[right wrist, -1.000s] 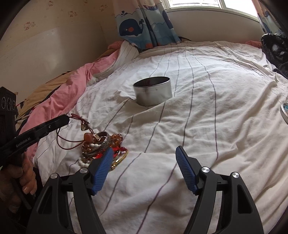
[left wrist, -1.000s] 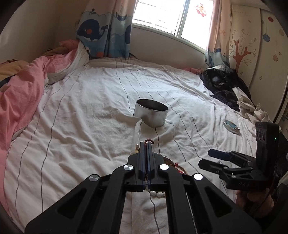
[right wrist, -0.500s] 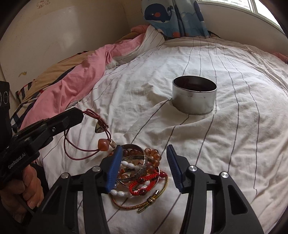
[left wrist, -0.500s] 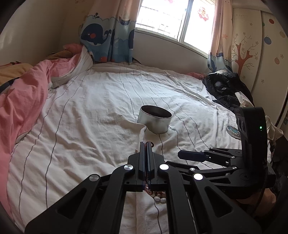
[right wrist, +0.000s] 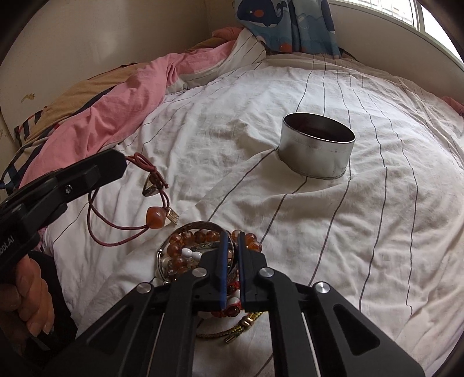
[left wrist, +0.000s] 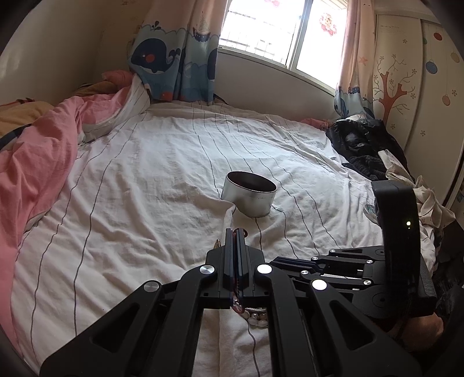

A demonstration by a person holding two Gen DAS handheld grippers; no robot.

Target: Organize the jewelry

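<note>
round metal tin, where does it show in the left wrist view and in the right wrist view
Left wrist view: the round metal tin stands on the striped white sheet just right of centre, beyond the shut fingers.
Right wrist view: the round metal tin sits upper right of centre, beyond the bracelet pile.
Shared landmark: the whale curtain behind the bed.

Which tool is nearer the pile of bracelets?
Right. The right tool is down in the bracelet pile; the left tool holds a red cord necklace beside it.
</note>
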